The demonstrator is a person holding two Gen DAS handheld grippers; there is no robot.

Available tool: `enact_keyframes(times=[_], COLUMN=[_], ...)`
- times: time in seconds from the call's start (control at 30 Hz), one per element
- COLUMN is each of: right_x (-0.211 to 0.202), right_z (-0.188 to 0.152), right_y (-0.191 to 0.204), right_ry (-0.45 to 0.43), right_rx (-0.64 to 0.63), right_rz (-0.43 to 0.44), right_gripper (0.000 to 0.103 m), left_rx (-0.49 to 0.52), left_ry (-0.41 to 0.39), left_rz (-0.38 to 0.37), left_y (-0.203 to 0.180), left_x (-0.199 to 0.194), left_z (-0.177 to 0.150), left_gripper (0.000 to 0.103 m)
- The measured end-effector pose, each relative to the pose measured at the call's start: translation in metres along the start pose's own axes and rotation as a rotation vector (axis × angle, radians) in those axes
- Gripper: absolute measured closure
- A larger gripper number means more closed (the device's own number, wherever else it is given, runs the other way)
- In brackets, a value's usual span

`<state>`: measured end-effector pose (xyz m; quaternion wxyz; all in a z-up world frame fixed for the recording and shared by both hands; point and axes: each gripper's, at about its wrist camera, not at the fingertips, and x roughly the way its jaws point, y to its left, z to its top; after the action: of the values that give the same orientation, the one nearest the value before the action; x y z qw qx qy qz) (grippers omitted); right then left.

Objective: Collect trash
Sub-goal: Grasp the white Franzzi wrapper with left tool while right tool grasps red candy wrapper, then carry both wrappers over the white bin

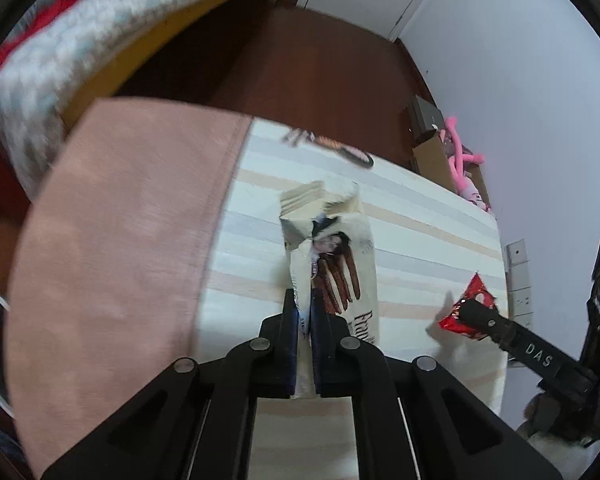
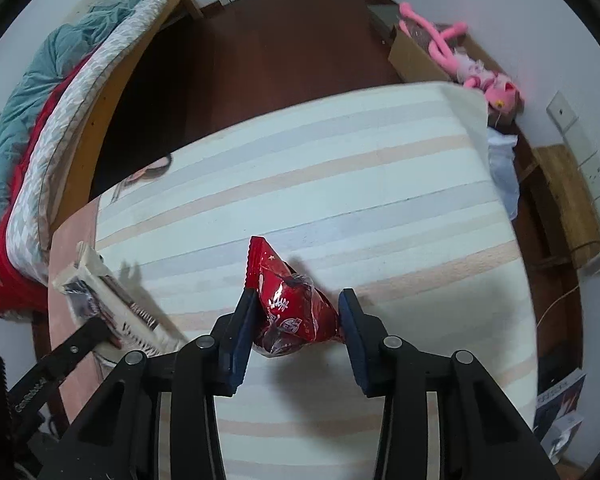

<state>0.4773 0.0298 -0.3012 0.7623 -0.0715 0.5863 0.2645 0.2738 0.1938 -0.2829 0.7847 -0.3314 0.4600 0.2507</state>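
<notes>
- Snack trash sits in both grippers, above a worktop (image 2: pixel 340 184) with a cloth of pale pink, grey and white stripes.
- Left gripper (image 1: pixel 305 312): its jaws are squeezed almost all the way together on the bottom end of a white cookie box (image 1: pixel 332 248). The box has brown stick cookies pictured on it, and its far end is torn open and crumpled. It points away from the camera, over the striped worktop.
- Right gripper (image 2: pixel 298 308): its jaws are partly apart, and a crinkly red snack wrapper (image 2: pixel 292 300) fills the gap between them, touching both blue pads (image 2: pixel 240 332). The wrapper's flat sealed end sticks up and away, over the striped worktop.
- In the left wrist view, the red wrapper (image 1: pixel 466 312) shows to the right of the box, at the tip of the right gripper (image 1: pixel 474 312), near the worktop's right edge.
- In the right wrist view, the box (image 2: pixel 112 304) shows to the left of the wrapper, near the worktop's left edge.
- A plain pink cloth (image 1: pixel 116 264) lies on the worktop just left of the box.
- Another flat dark wrapper (image 1: pixel 350 152) lies at the far edge of the worktop, well apart from the box. It is too blurry to read.
- A pink plush toy (image 2: pixel 476 68) lies on a cardboard box (image 2: pixel 412 56) past the worktop's far right corner.
- A bed (image 2: pixel 56 128) with a teal blanket stands past the worktop's left side.
</notes>
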Motion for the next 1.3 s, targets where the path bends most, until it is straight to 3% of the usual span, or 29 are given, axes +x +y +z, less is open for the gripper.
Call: enact_keyframes(times=[0.2,0.4,0.83,1.1,1.3], right_x=[-0.039,-0.089,-0.185,-0.177,-0.123], right_z=[-0.028,-0.069,-0.163,-0.221,-0.267], right_y=[0.027,0.068,0.244,0.360,0.439], right_ry=[-0.043,-0.076,-0.125,-0.067,0.039], right_rx=[-0.085,-0.155,-0.407,-0.534,-0.621], right_rz=[0.027,0.113,0.308,0.386,0.389], right_gripper=[0.062,0.063,0.063,0.063,0.063], left_rx=[0.029,0.044,-0.064,-0.177,-0.289], left_ry=[-0.111,-0.218,-0.387,-0.380,-0.269], left_rz=[0.041,0.069,0.207,0.303,0.302], left_y=[0.025,0.048,0.169,0.269,0.357], left_x=[-0.068,-0.143,-0.277,-0.307,-0.280], left_z=[-0.010,-0.019,-0.064,-0.093,-0.110], left_gripper=[0.101,0.101,0.101,0.101,0.100])
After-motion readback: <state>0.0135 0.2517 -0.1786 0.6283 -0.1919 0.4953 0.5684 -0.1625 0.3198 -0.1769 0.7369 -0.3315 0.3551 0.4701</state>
